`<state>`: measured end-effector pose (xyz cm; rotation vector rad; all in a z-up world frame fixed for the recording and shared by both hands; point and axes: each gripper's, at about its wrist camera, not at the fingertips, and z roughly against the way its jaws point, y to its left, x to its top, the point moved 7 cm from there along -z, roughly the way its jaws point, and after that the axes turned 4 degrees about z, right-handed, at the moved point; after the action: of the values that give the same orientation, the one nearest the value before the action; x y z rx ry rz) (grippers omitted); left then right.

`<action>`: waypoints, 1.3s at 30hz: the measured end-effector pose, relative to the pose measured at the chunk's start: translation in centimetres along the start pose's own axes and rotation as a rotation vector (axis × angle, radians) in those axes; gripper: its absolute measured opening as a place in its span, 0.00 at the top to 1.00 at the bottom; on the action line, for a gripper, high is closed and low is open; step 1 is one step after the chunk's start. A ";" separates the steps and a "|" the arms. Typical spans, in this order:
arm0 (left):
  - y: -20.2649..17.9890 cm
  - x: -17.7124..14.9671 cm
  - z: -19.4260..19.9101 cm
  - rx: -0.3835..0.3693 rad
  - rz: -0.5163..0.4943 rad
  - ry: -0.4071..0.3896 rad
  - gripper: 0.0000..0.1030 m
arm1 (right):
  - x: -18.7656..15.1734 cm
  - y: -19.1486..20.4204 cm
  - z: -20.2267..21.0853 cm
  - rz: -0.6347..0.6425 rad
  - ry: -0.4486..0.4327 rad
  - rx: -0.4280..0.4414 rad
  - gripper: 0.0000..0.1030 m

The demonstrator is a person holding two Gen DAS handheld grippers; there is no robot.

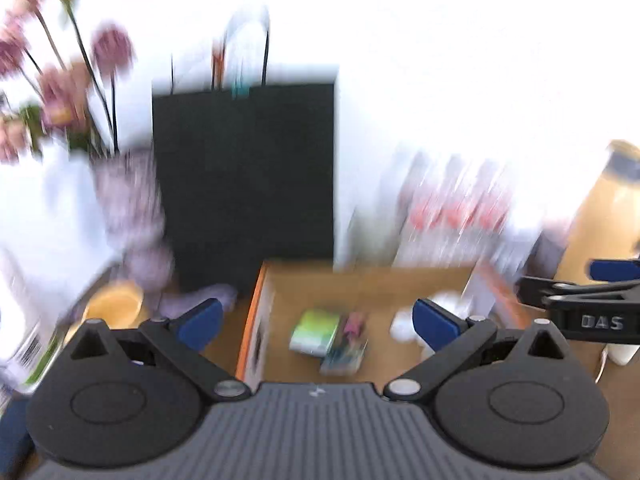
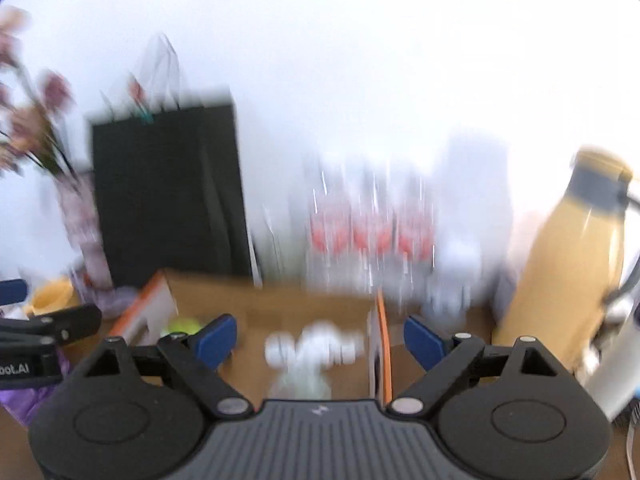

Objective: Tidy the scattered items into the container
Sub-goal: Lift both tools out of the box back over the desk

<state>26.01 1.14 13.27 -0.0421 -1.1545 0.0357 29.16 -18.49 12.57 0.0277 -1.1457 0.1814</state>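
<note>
**Ana:** Fingers on both tools stand wide apart with nothing between them. See the blue pads of the left gripper (image 1: 318, 322)? Only air, and the cardboard box (image 1: 280, 280) below.

**Ben:** Same on the right gripper (image 2: 320, 338). Its pads frame a white blurred lump (image 2: 316, 348) lying in the box, without touching it.

**Ana:** So both hold nothing. I'd judge they are spread like that because each has nothing to carry just now, and is ready for another pick.

**Ben:** Where are the task's things, then?

**Ana:** Several sit inside the box already: a green packet (image 1: 316, 332) on its floor, a pinkish item (image 1: 354, 326) just beside it, and white pieces (image 1: 404, 322) toward the right wall. The box has an orange edge (image 1: 250, 320) and stands open-topped in front of a black paper bag (image 1: 244, 176).

**Ben:** Anything left outside?

**Ana:** A yellow cup (image 1: 114, 304) stands left of the box and a tan flask (image 2: 568, 268) right of it; whether either counts as scattered I can't tell. Everything is badly blurred
</note>
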 end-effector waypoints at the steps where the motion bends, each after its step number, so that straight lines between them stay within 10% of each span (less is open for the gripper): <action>1: 0.1 -0.9 0.3 0.004 0.017 -0.022 0.00 | -0.8 0.0 0.4 -0.015 -0.033 0.008 0.10; 11: -0.3 -5.1 5.1 -0.035 0.045 -0.131 0.00 | -5.7 2.0 4.6 -0.005 -0.136 0.003 0.10; 25: -0.4 -17.5 26.2 -0.040 -0.007 -0.186 0.00 | -19.2 5.2 28.1 -0.035 -0.202 0.062 0.10; 39: -1.1 -22.2 31.5 -0.044 -0.005 -0.188 0.00 | -24.4 6.3 34.6 -0.013 -0.198 0.069 0.10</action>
<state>-11.79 -0.59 5.82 -0.0758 -1.3431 0.0096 -12.84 -19.41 4.29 0.1159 -1.3364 0.2102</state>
